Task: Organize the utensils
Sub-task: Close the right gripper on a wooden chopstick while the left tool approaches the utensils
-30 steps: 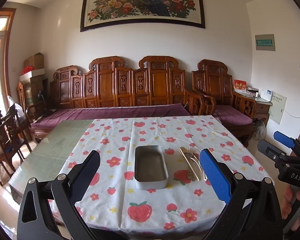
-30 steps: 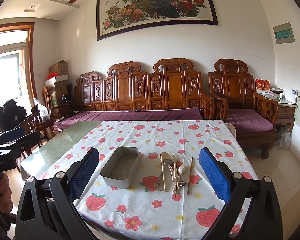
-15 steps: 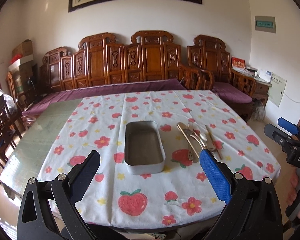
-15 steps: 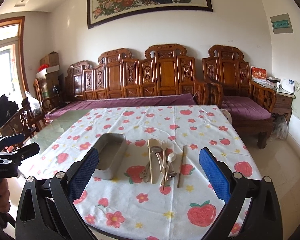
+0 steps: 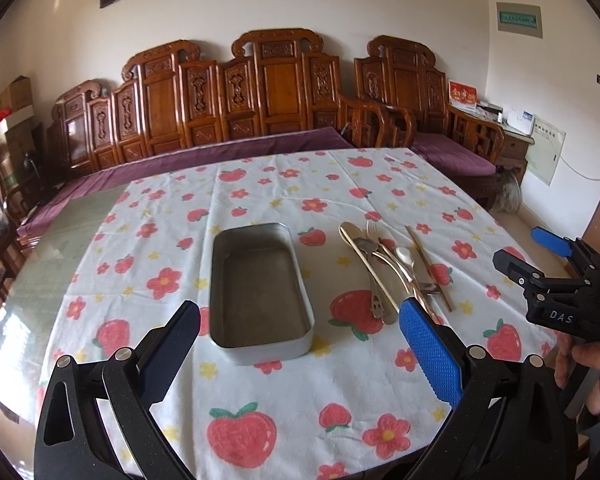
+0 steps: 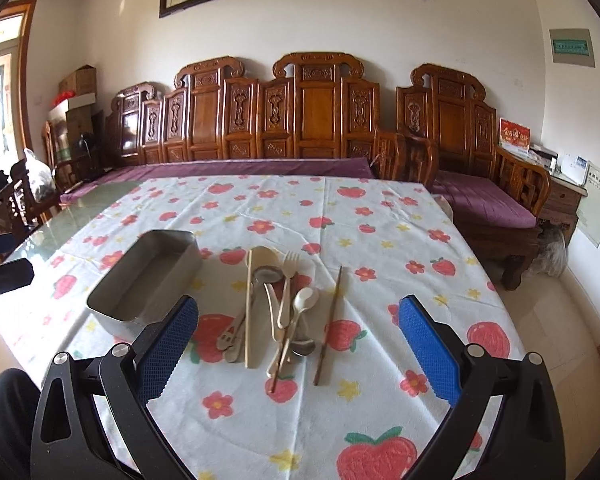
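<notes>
An empty grey metal tin [image 5: 260,292] [image 6: 148,276] lies on a strawberry-print tablecloth [image 5: 284,412] [image 6: 380,236]. To its right is a pile of utensils [image 5: 392,268] [image 6: 278,304]: spoons, a fork and chopsticks, with one brown chopstick [image 6: 329,324] apart on the right. My left gripper [image 5: 300,360] is open and empty, above the table's near edge in front of the tin. My right gripper [image 6: 298,352] is open and empty, near the pile. The right gripper also shows at the right of the left wrist view [image 5: 548,268].
A carved wooden sofa [image 6: 300,120] with purple cushions runs behind the table. Bare glass tabletop [image 5: 40,264] lies left of the cloth. Dark chairs [image 6: 16,200] stand at the far left, a side cabinet [image 6: 560,196] at the far right.
Both grippers have moved forward and tilted down toward the table, so the tin and utensils look larger and closer. Both stay open and empty.
</notes>
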A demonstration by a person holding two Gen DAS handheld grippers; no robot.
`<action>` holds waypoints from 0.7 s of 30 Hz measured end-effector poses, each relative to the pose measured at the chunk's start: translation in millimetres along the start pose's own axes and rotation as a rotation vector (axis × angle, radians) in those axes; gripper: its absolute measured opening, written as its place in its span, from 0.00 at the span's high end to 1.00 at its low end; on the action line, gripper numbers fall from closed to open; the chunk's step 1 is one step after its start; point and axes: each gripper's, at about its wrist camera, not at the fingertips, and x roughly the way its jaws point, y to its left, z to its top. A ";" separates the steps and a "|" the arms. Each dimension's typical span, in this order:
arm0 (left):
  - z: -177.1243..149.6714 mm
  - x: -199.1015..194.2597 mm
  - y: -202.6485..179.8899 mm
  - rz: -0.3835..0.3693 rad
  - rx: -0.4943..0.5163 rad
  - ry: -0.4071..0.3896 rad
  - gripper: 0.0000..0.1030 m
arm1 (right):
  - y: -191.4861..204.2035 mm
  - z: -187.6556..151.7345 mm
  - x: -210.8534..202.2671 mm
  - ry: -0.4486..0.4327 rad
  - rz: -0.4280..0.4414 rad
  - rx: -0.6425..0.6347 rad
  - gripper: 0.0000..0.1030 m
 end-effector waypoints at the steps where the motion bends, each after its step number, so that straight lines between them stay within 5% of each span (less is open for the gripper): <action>1: -0.6 7.3 -1.6 -0.009 0.003 0.013 0.06 | -2.6 -1.8 3.7 0.009 0.004 0.008 0.02; 6: -6.1 41.8 -11.2 -0.047 0.018 0.065 0.06 | -19.3 -14.6 25.8 0.079 0.046 0.044 0.06; 14: -5.3 79.2 -29.5 -0.094 0.055 0.111 0.06 | -39.5 -33.0 82.5 0.209 0.087 0.092 0.41; 21: -1.2 103.7 -36.6 -0.111 0.062 0.155 0.19 | -42.6 -36.1 143.8 0.323 0.084 0.032 0.53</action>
